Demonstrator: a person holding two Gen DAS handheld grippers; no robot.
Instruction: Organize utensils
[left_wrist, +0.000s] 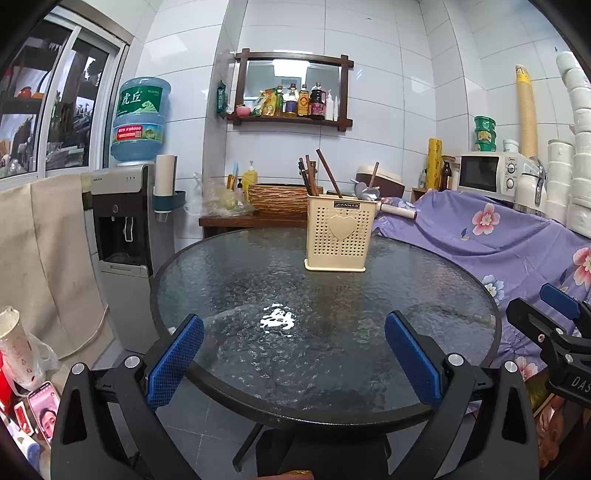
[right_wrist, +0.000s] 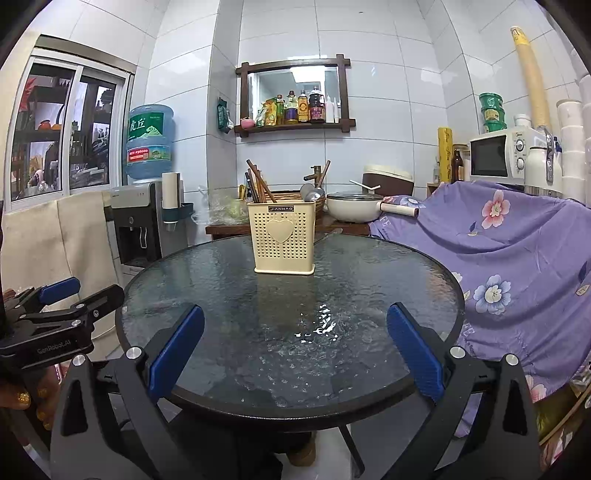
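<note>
A cream perforated utensil holder (left_wrist: 339, 232) (right_wrist: 282, 238) with a heart on its front stands on the far side of the round glass table (left_wrist: 258, 280) (right_wrist: 369, 280). Dark chopsticks (left_wrist: 325, 173) (right_wrist: 258, 182) and a metal spoon (left_wrist: 365, 190) (right_wrist: 310, 192) stick out of its top. My left gripper (left_wrist: 293, 332) hangs open over the table's near edge, nothing between its blue pads. My right gripper (right_wrist: 295, 325) is likewise open and empty, well short of the holder. Each gripper shows at the edge of the other's view.
A water dispenser (left_wrist: 122, 214) (right_wrist: 140, 221) stands left of the table. Purple flowered cloth (left_wrist: 498, 236) (right_wrist: 517, 258) covers furniture on the right, with a microwave (left_wrist: 491, 173) (right_wrist: 498, 155) behind. A white pot (right_wrist: 351, 206) sits on the wooden side table behind the holder.
</note>
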